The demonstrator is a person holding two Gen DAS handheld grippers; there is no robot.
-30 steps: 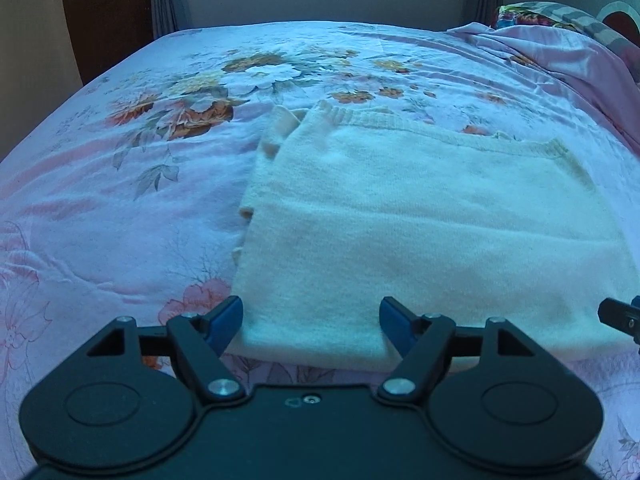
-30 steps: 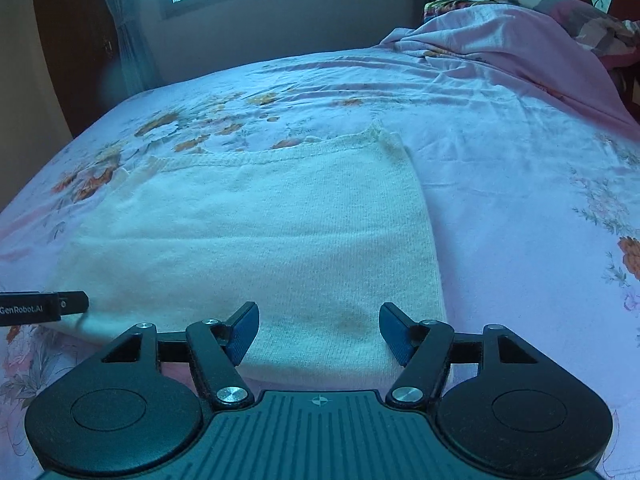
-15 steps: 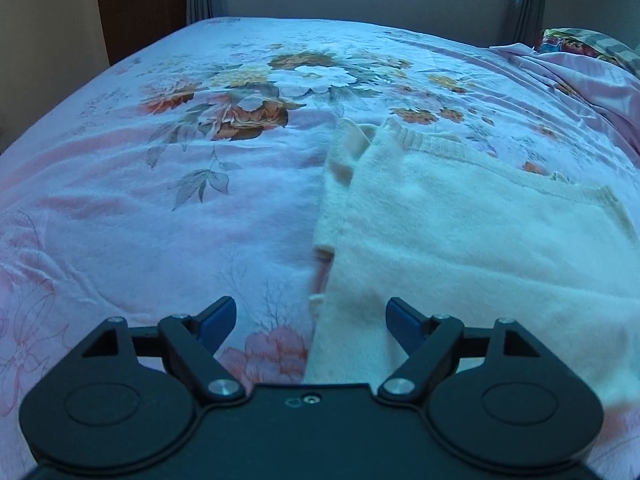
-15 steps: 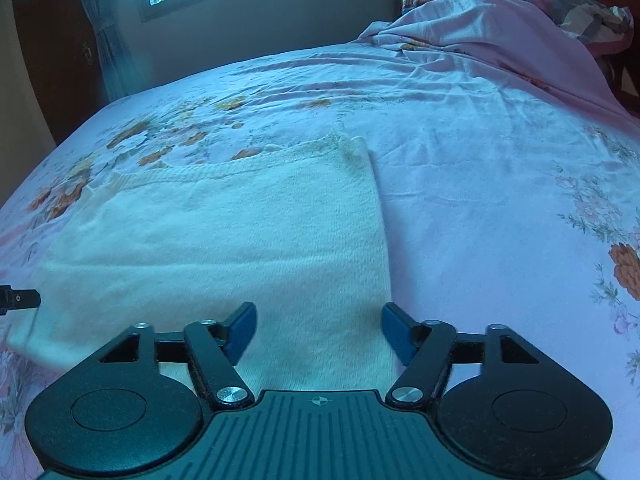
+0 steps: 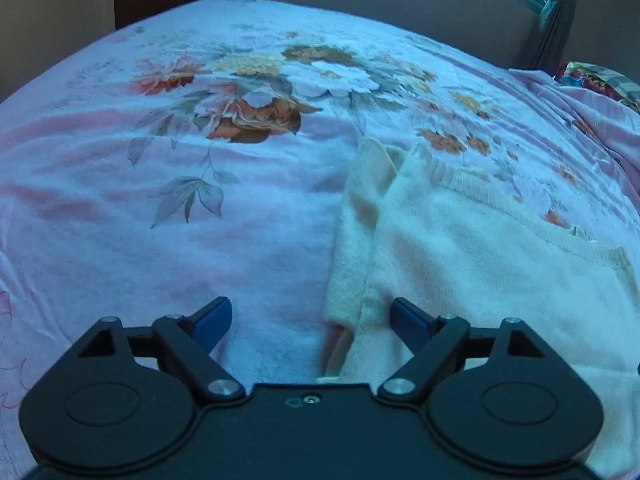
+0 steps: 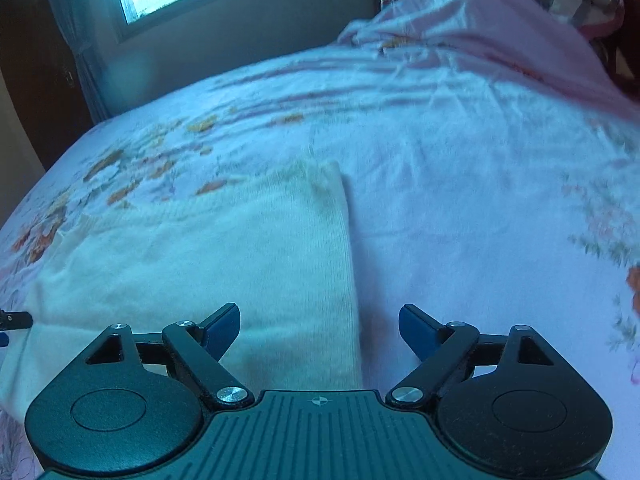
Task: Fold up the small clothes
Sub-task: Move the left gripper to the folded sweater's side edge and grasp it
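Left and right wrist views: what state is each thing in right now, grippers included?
Cream knitted garment: folded, lying flat on the bed, not held.
Pink floral bedsheet: spread out, lightly wrinkled.
Pink quilt: bunched at the far end of the bed.
Left gripper: open, jaws just opening, astride the garment's left edge.
Right gripper: open, jaws just opening, astride the garment's right edge.

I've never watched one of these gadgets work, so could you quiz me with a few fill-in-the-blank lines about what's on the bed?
1. The cream knitted garment lies ____ on the bedsheet.
2. The sheet is printed with ____.
3. The jaws of the left gripper stand ____, with nothing gripped.
4. The right gripper hangs over the garment's ____ edge.

Missing words: folded; flowers; open; right
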